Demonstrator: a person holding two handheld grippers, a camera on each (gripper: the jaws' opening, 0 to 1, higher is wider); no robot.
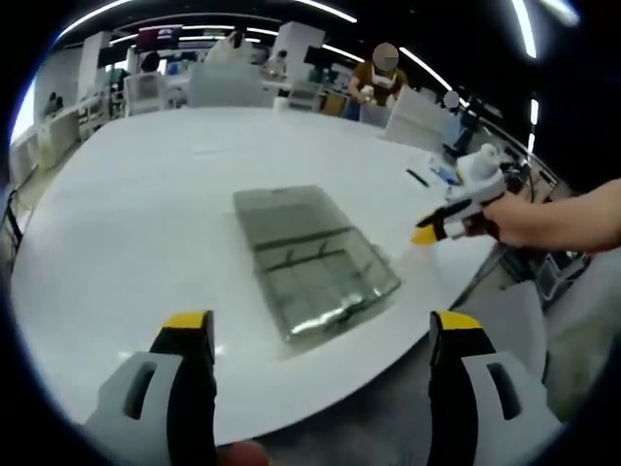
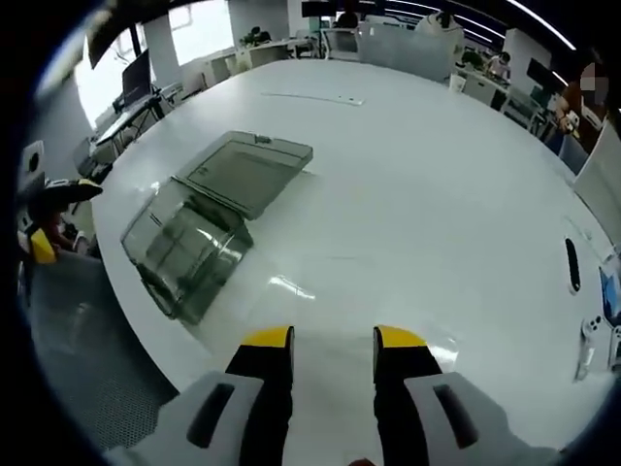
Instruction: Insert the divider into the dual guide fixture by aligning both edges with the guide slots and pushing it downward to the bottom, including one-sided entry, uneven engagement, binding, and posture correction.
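White table (image 1: 146,214) bearing open clear case (image 1: 315,262)

Big white round table (image 1: 146,223) filled an open office; ceiling light strips (image 1: 194,17) glowed overhead, desks with monitors (image 2: 136,73) lined bright windows (image 2: 199,29), grey floor (image 2: 87,359) below.

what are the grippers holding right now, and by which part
Nothing. The left gripper is wide open and the right gripper is open and empty; the clear box lies untouched on the white table.
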